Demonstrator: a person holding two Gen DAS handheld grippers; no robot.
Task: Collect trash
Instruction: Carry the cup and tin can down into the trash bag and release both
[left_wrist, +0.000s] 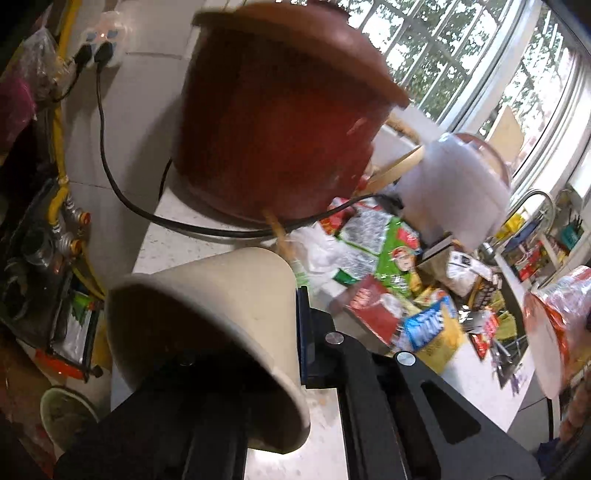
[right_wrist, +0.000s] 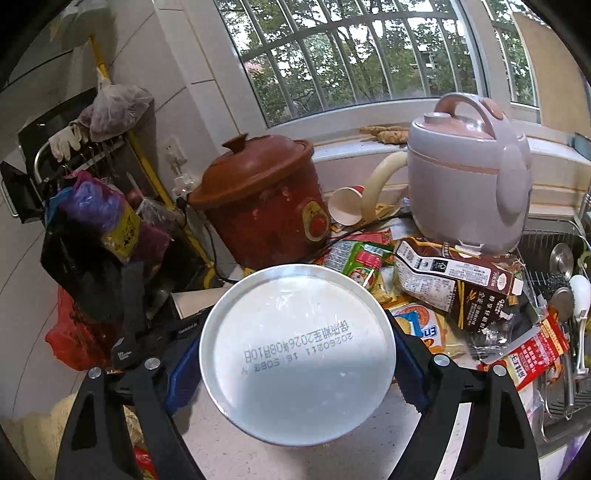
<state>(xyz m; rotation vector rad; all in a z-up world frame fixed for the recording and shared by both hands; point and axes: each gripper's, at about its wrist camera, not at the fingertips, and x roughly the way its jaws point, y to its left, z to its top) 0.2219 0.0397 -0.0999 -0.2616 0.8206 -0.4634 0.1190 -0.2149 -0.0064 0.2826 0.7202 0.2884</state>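
Your left gripper (left_wrist: 295, 343) sits at the bottom centre of the left wrist view with its jaws drawn fully together, pinching the wall of a beige paper cup (left_wrist: 207, 332); one finger lies inside the cup, whose open mouth faces the lower left of the frame. Behind it, at top centre, stands a red-brown ceramic slow cooker (left_wrist: 273, 122) on the pale speckled countertop (left_wrist: 177, 236), with a black power cord (left_wrist: 147, 210) curving past its base.

Your right gripper (right_wrist: 297, 354) holds its jaws wide, each blue pad (right_wrist: 410, 369) pressed against the sides of a round container with a silver foil base (right_wrist: 299, 350), printed date facing the camera, in the lower centre of the right wrist view.

More trash lies in the middle right of that view: a heap of colourful snack wrappers (right_wrist: 362, 258) and a brown biscuit carton (right_wrist: 458, 284), just in front of a pale pink rice cooker (right_wrist: 469, 177). A white paper cup (right_wrist: 345, 205) lies tipped between the two cookers.
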